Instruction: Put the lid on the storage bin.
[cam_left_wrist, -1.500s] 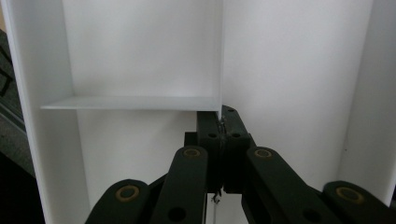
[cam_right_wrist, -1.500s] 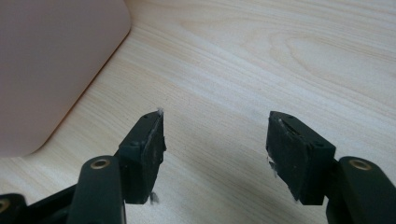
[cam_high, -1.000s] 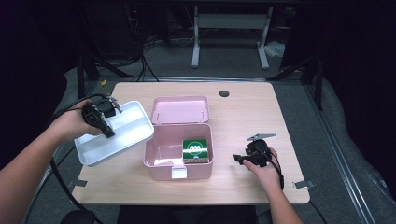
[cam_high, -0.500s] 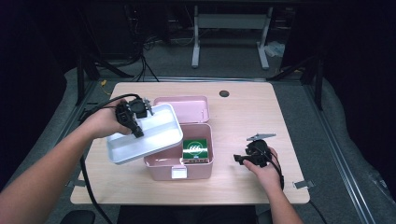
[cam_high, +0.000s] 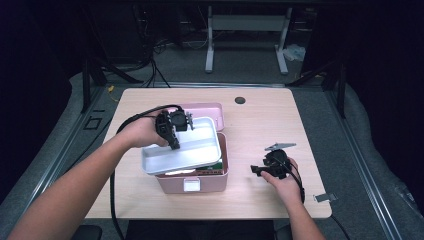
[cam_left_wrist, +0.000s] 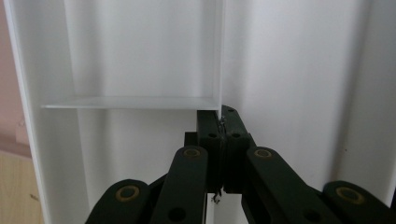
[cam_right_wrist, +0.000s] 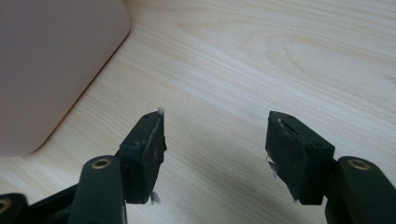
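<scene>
- Left gripper (cam_high: 176, 131) clamped on a thin inner divider wall of the white tray (cam_high: 200, 150), jaws pressed together on it; seen from the left gripper view, divider (cam_left_wrist: 219, 56) running straight ahead from the jaw tips, with a cross partition (cam_left_wrist: 130, 102) branching off beside them
- Tray held tilted just below and ahead of that gripper, over the open pink box (cam_high: 192, 182); touching the box or not, cannot tell
- Right gripper (cam_high: 260, 170) resting low on the wooden table (cam_high: 270, 125), jaws spread apart and gripping nothing; pink box corner (cam_right_wrist: 56, 70) nearby, off to one side of its jaws
</scene>
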